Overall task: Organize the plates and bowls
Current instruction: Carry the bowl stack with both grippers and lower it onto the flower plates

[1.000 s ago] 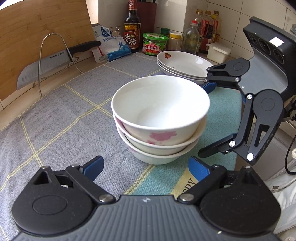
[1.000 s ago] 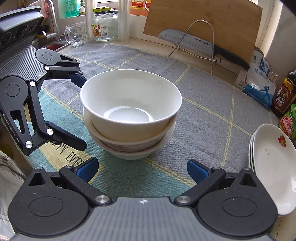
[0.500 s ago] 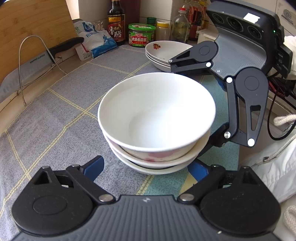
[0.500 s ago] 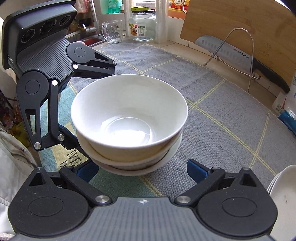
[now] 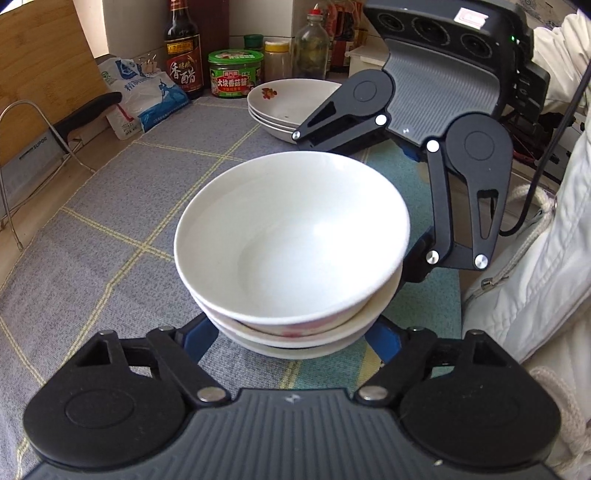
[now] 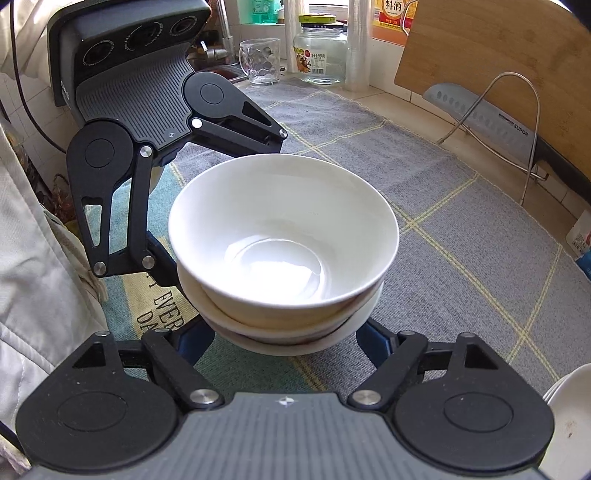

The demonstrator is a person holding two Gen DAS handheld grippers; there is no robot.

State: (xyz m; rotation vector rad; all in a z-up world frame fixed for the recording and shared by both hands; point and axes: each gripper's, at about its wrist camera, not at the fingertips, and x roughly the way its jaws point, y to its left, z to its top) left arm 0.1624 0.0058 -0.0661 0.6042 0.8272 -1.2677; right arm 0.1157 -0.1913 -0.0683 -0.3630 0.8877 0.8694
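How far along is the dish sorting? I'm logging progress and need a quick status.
Done, by the look of it: three white ceramic bowls sit nested on the grey checked mat, and white shallow plates are stacked by the jars. In hand: the left gripper and right gripper, both open, flank the bowl stack's base. Left: probably closing on it and moving it; where is not shown.

"SUPOR" on knife blade (image 6: 484,118); "香醋" on dark bottle (image 5: 183,55); "大块香菇酱" on green-lid jar (image 5: 235,75); "料酒" on yellow bottle label (image 6: 391,14); partial "EVER" on mat (image 6: 162,314).
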